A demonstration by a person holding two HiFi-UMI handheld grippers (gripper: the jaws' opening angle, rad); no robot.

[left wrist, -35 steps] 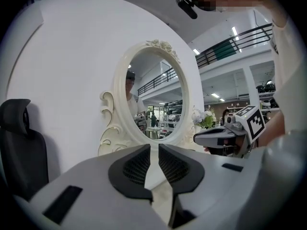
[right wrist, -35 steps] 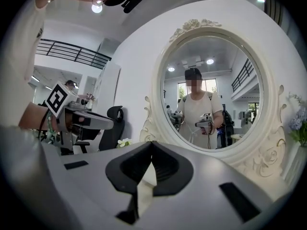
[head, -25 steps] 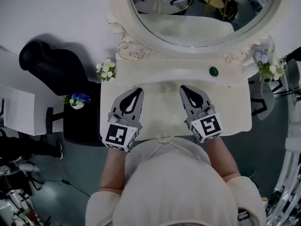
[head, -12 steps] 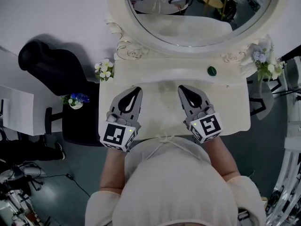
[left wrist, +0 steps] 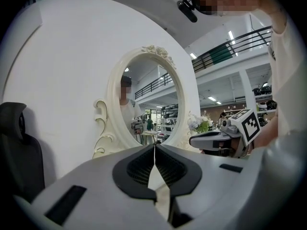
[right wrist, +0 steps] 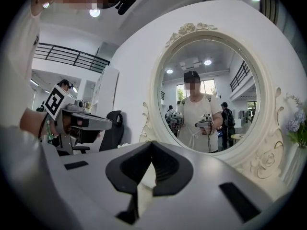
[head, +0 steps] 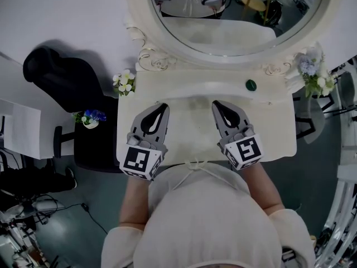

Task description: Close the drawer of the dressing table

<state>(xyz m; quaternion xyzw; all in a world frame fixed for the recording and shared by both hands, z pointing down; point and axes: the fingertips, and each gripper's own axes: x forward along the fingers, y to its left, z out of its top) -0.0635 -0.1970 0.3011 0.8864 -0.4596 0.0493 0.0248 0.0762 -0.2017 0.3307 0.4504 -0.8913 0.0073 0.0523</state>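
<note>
The cream dressing table point(head: 192, 128) with its oval mirror point(head: 234, 15) stands below me. No drawer shows in any view; the table's front is hidden under the person's body. My left gripper point(head: 163, 106) hovers over the tabletop's left half, its jaws shut with nothing between them. My right gripper point(head: 216, 103) hangs over the right half, shut and empty too. In the left gripper view the left gripper point(left wrist: 154, 145) points at the mirror point(left wrist: 146, 104), tips touching. In the right gripper view the right gripper point(right wrist: 152, 143) does the same.
A small green object point(head: 251, 85) lies on the tabletop near the mirror's base. White flowers point(head: 124, 83) stand at the table's left corner, pale purple ones point(head: 312, 68) at the right. A black office chair point(head: 61, 77) and a little flower pot point(head: 91, 118) are to the left.
</note>
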